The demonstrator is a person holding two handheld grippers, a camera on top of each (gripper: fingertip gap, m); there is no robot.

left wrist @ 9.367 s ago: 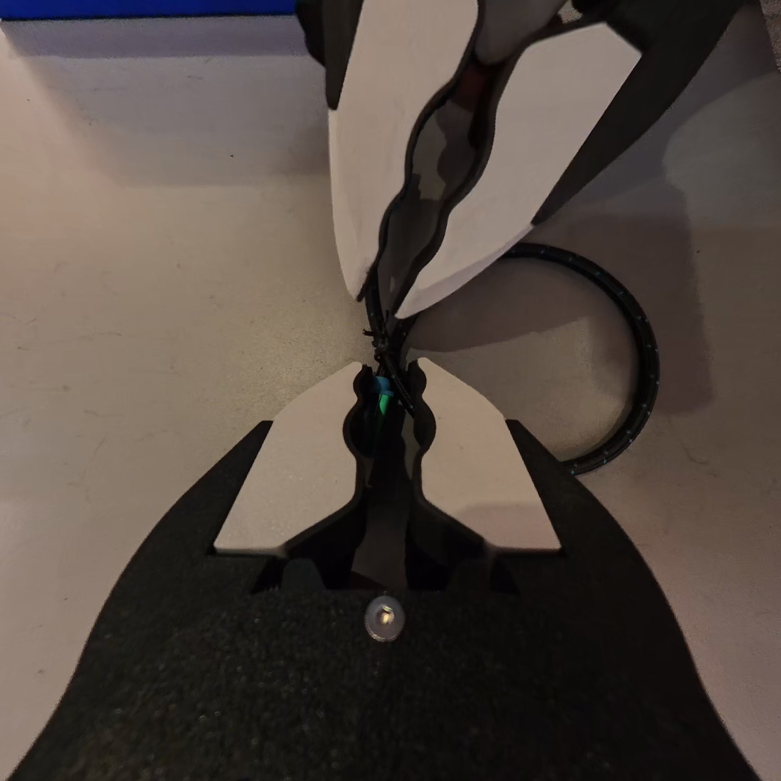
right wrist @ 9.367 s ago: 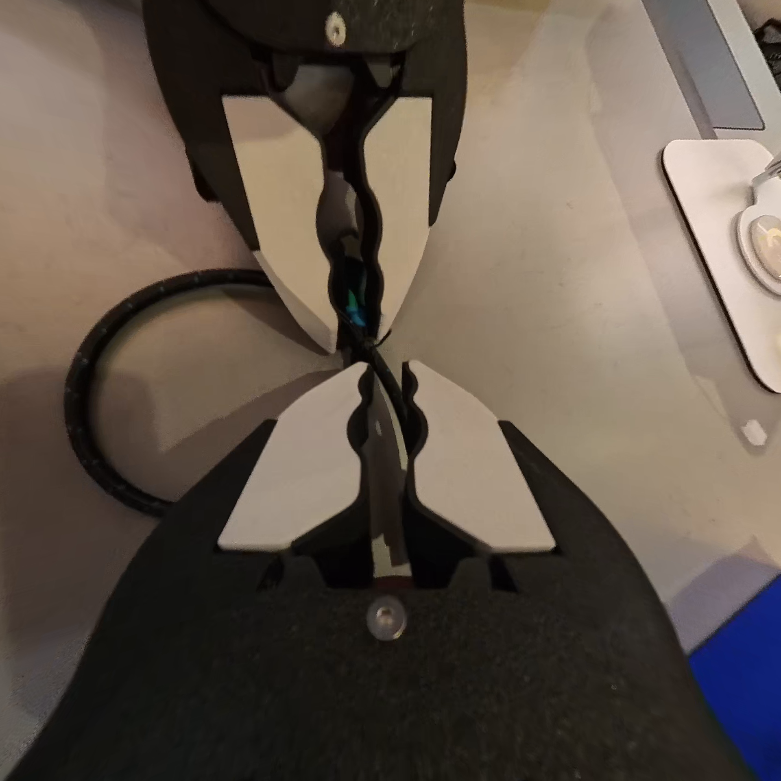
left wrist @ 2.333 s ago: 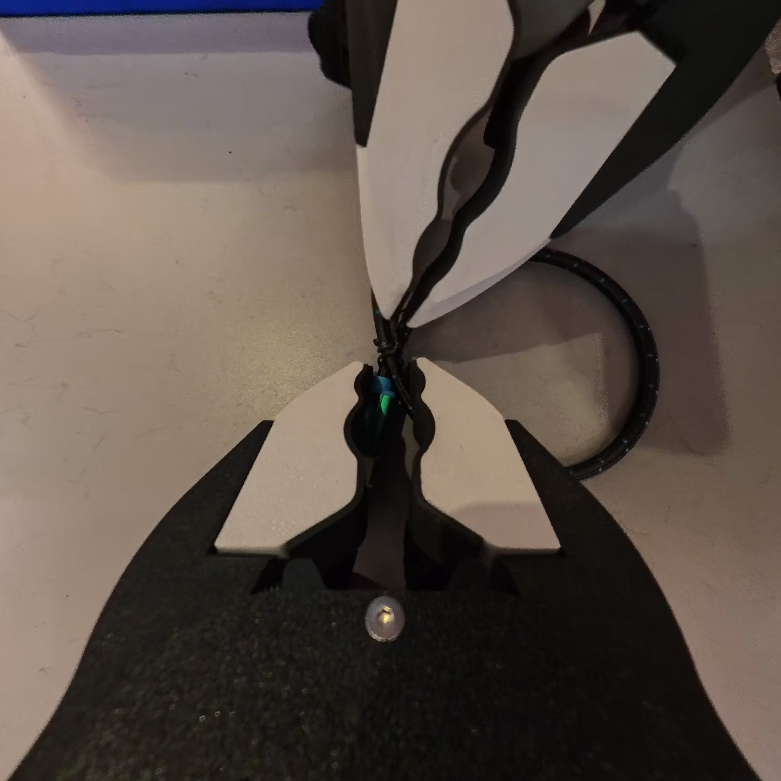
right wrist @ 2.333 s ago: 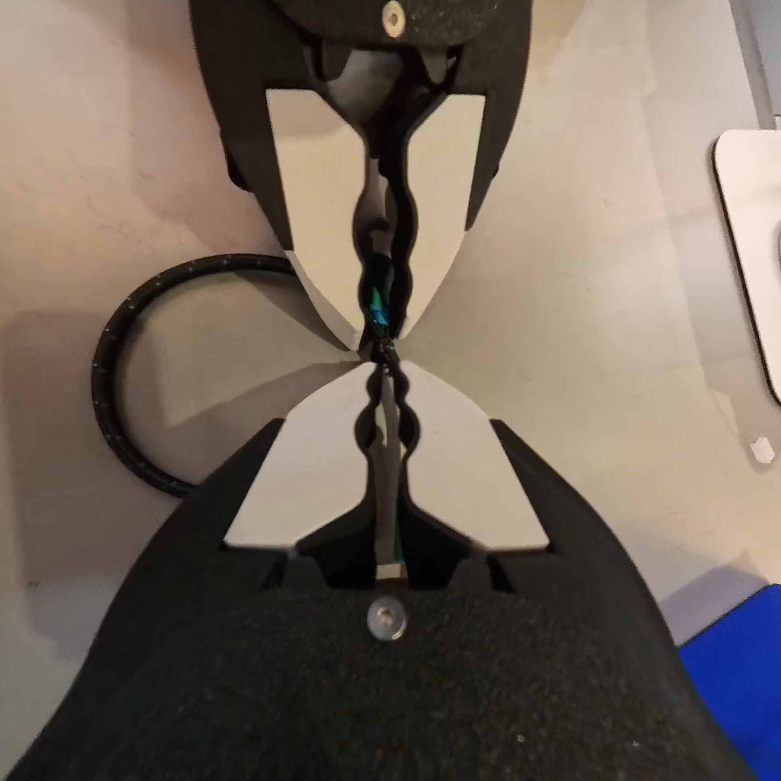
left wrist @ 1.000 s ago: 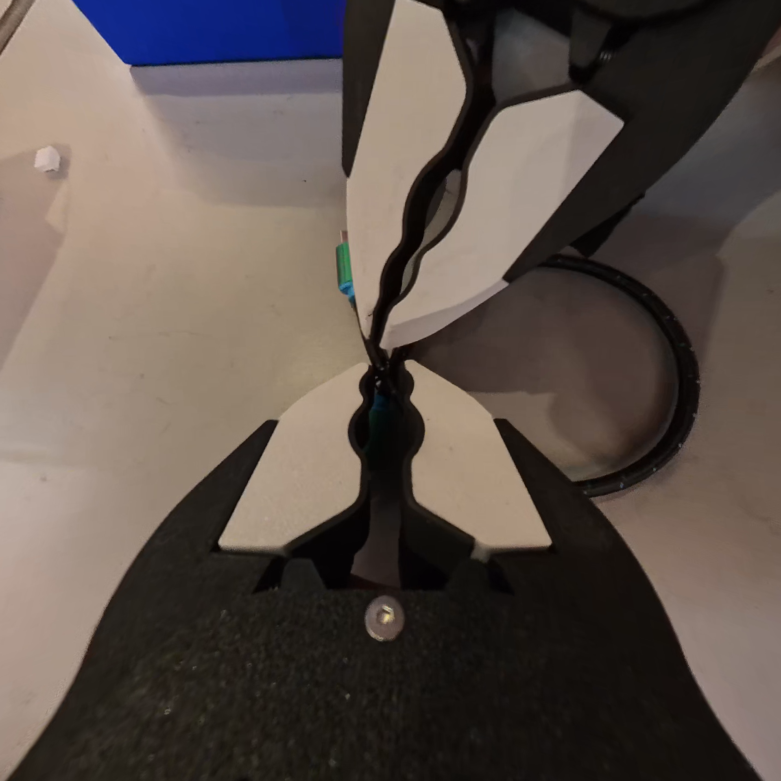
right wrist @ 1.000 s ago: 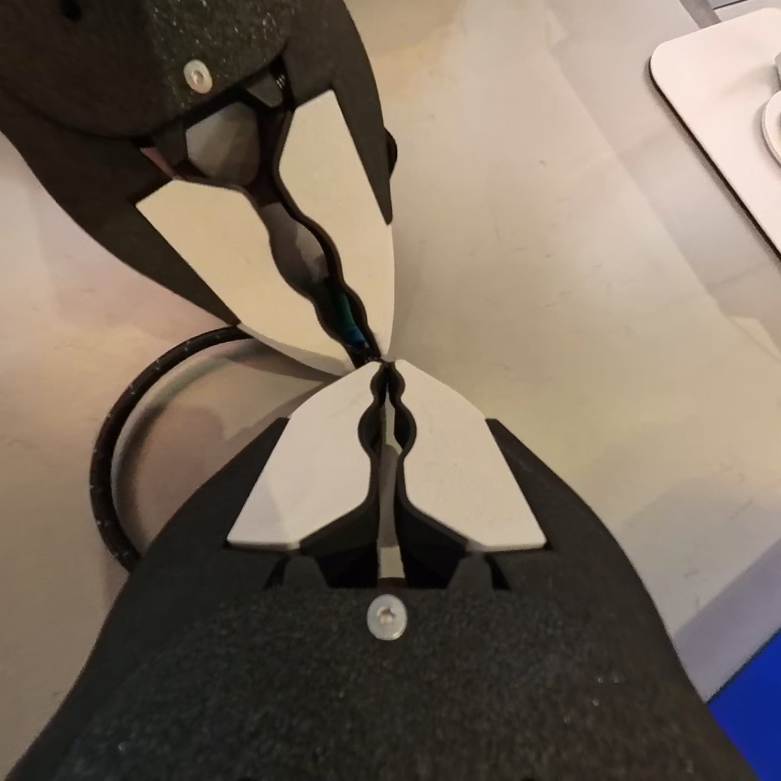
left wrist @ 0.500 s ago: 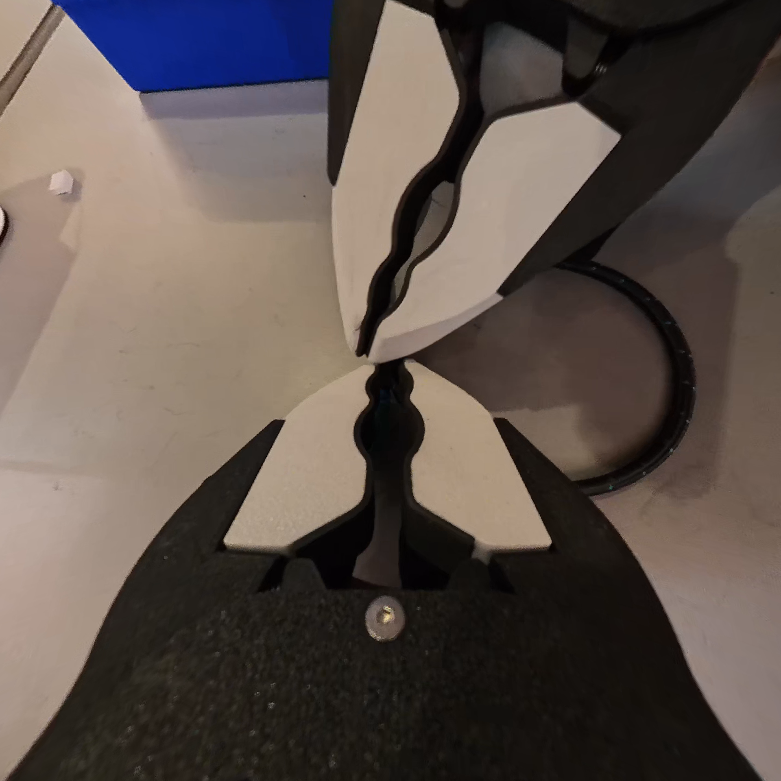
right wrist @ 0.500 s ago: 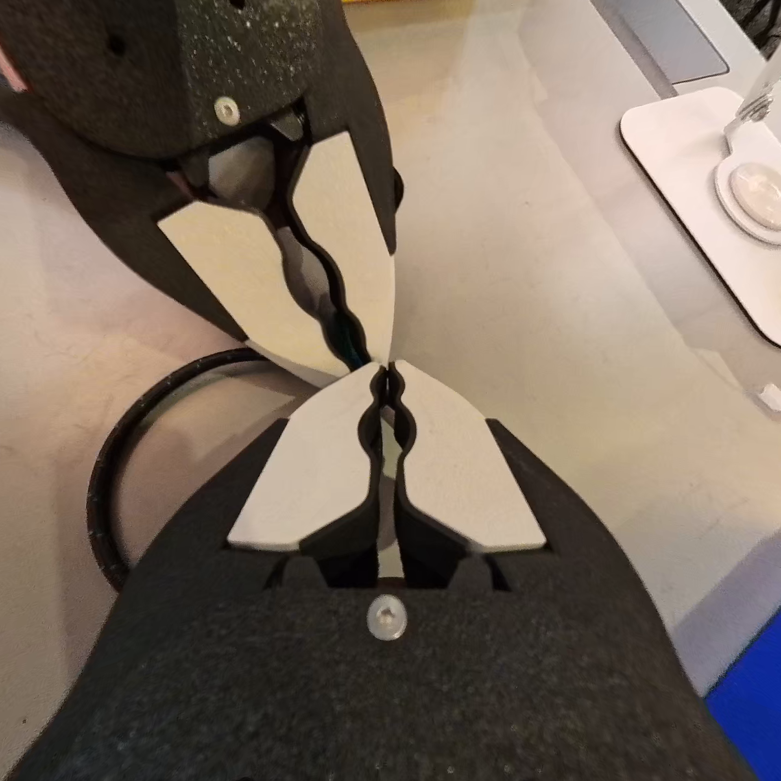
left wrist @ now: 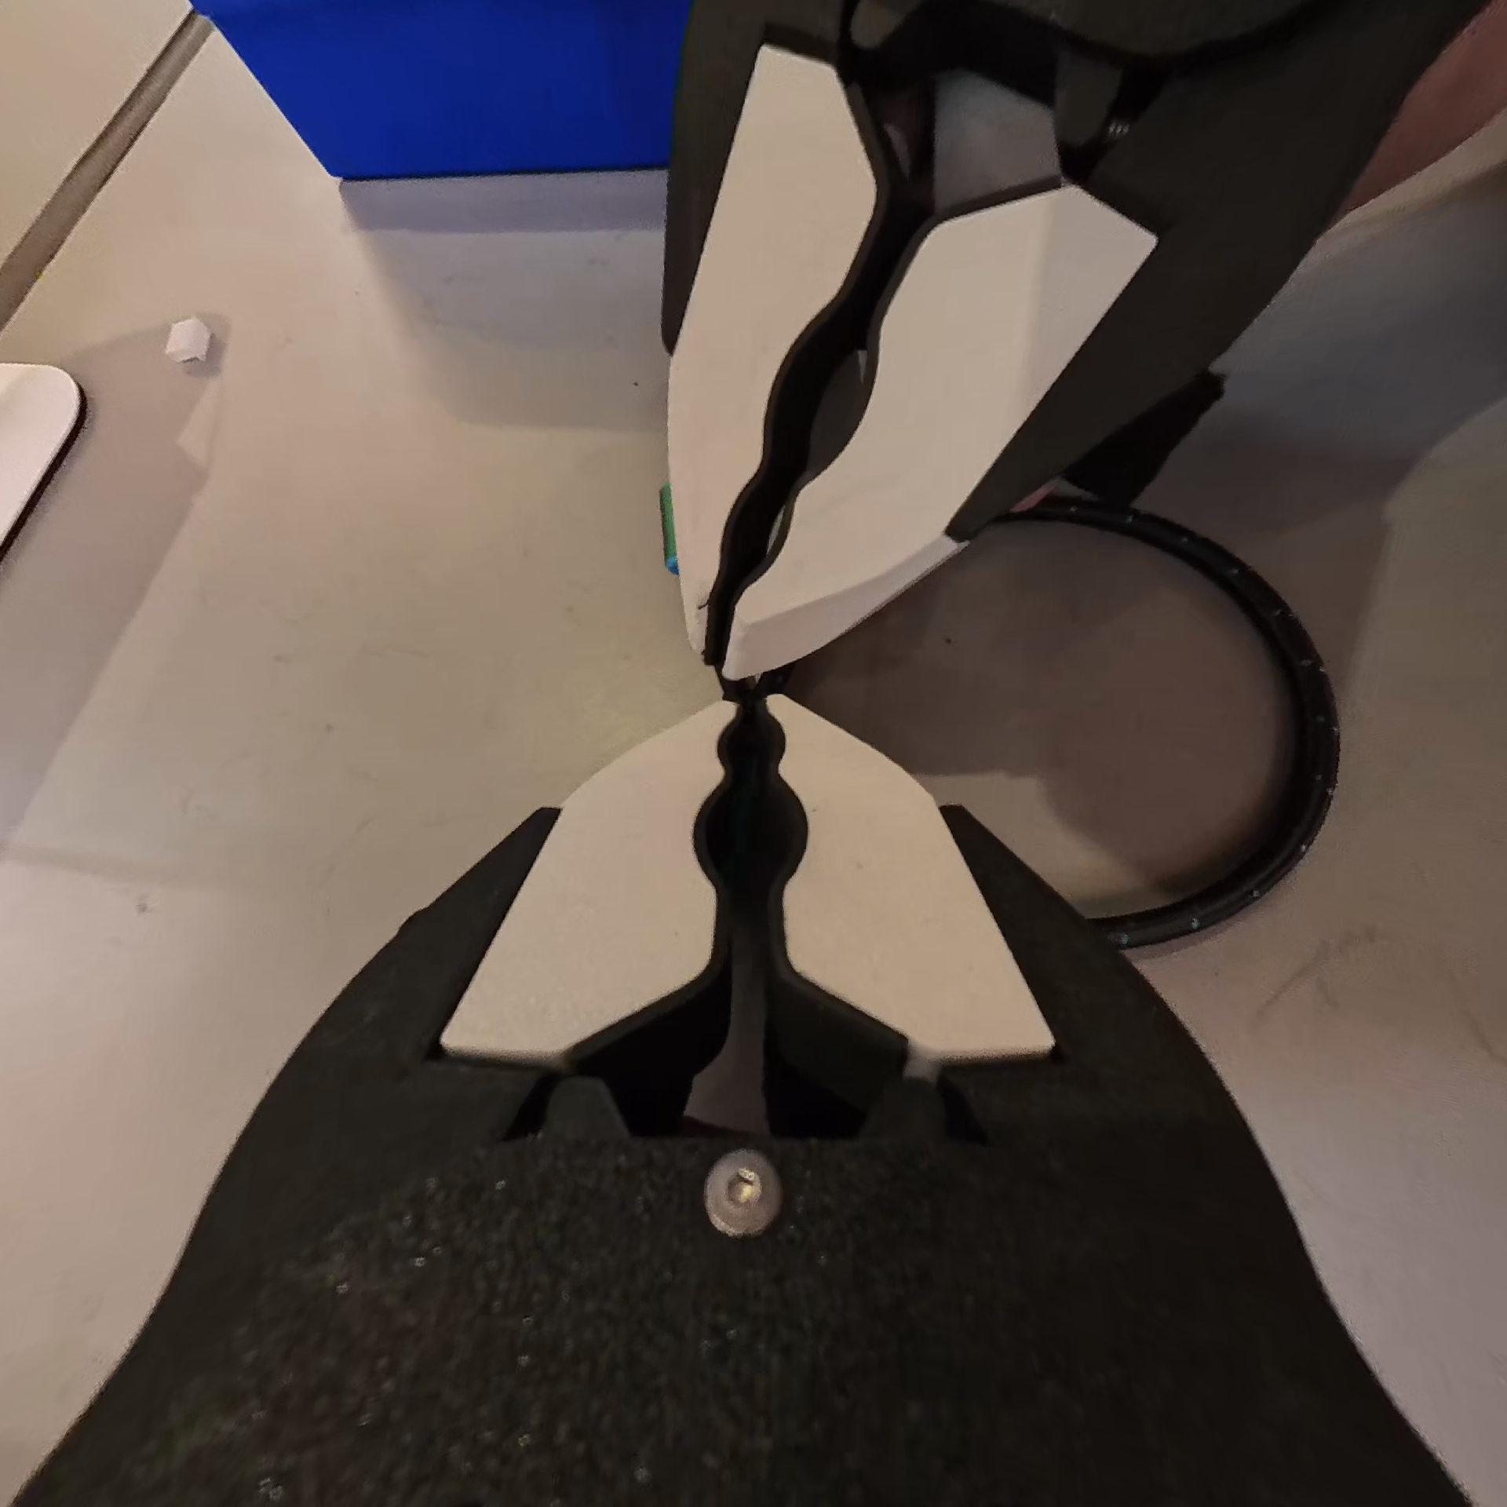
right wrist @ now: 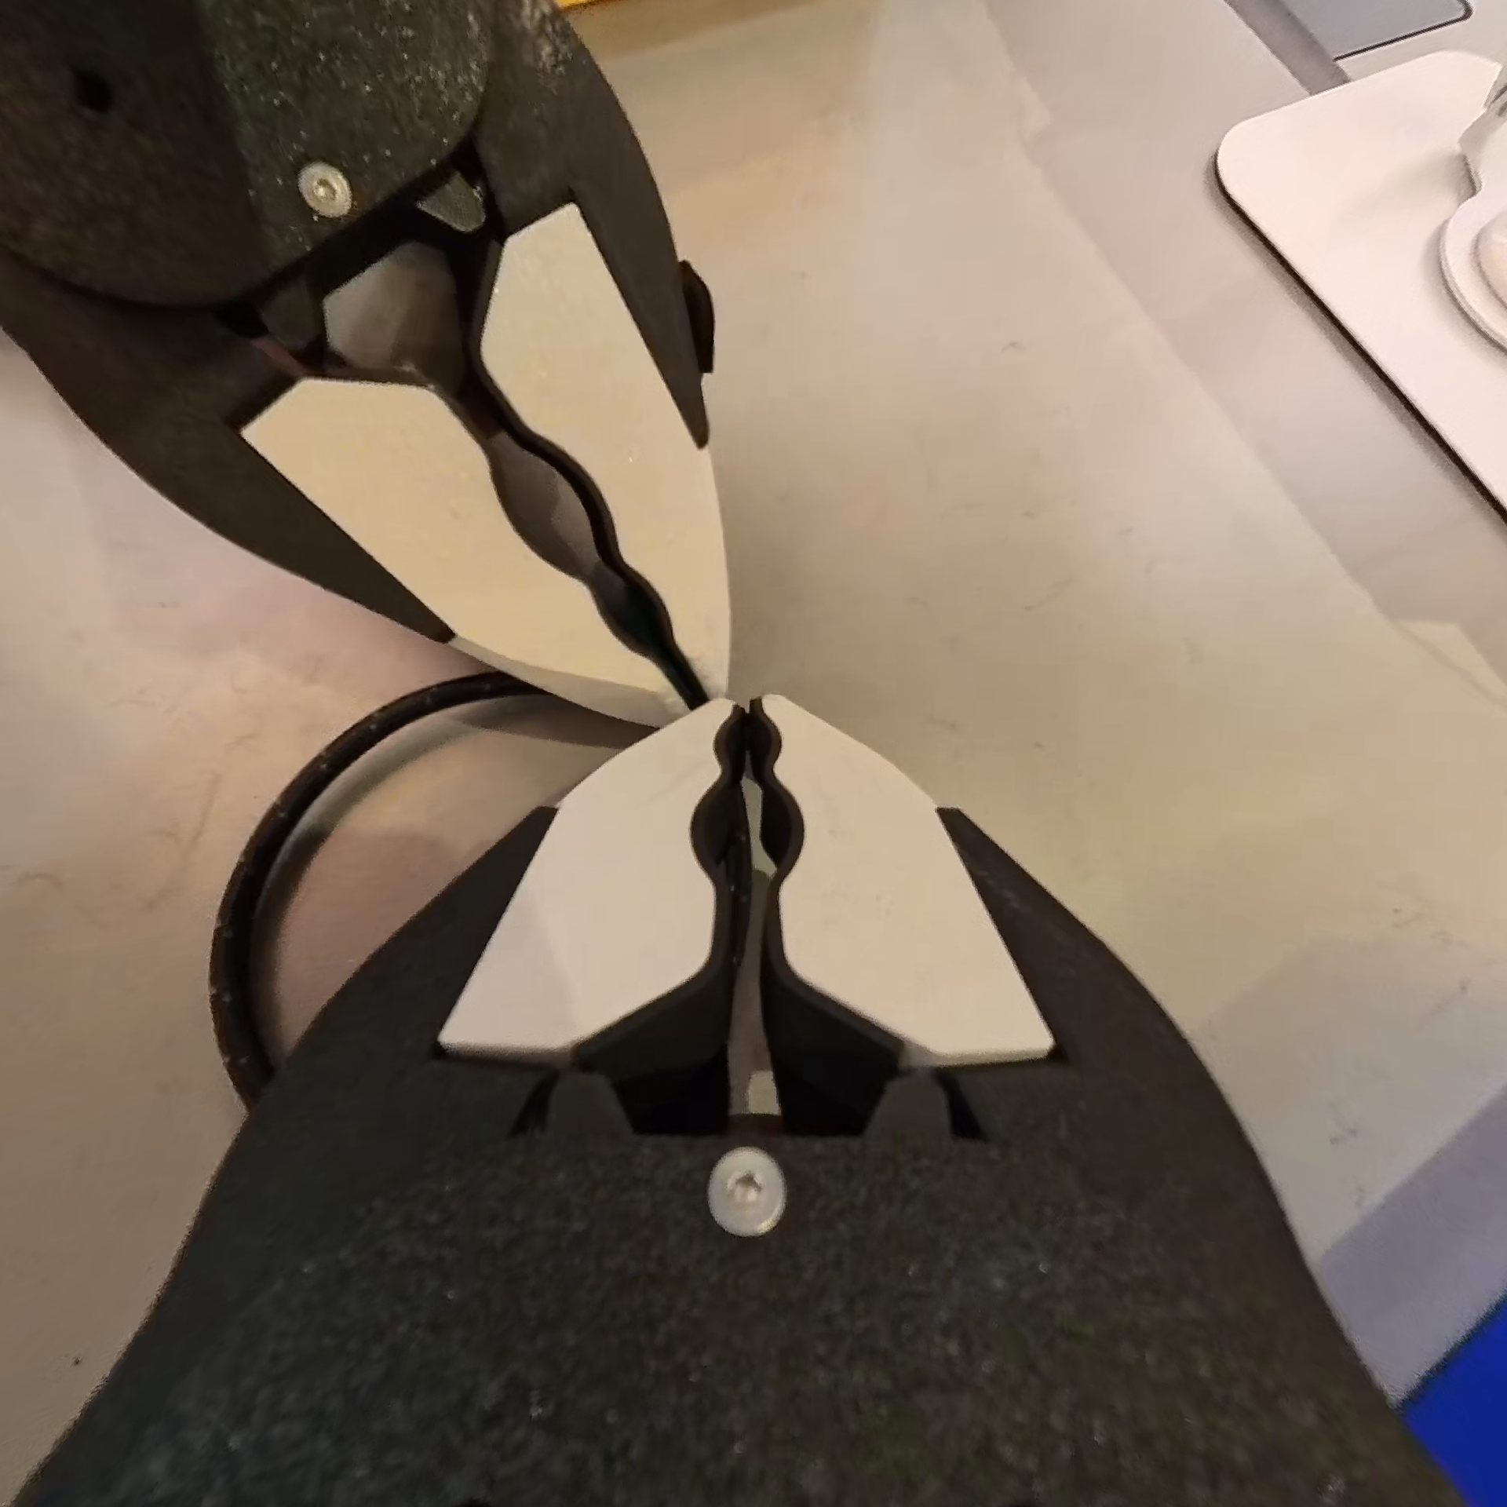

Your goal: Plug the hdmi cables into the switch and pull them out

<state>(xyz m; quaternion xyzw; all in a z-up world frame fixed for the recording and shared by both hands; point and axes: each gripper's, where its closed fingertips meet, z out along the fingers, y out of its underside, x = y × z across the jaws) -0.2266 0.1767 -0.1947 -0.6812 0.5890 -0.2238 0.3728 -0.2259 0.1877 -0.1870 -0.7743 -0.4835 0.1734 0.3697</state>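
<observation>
Tongs meeting tip to tip above a pale surface (left wrist: 326, 734). Left tongs (left wrist: 749, 711) are pressed together on a thin black cable end; right tongs (right wrist: 744, 708) are likewise pressed together, pinching a black cable strand running down between their white pads. In the left wrist view the right tongs (left wrist: 718, 652) descend from above, their tips just touching the left tongs' tips; a small green and blue connector piece (left wrist: 669, 528) shows just beside their outer edge. Black braided cable (left wrist: 1272, 718) lies in a loop on the surface, beside and partly beneath the meeting point. Blue box (left wrist: 489, 81) stands well beyond the meeting point; white board (right wrist: 1345, 245) lies off to one side. No switch can be told apart.
</observation>
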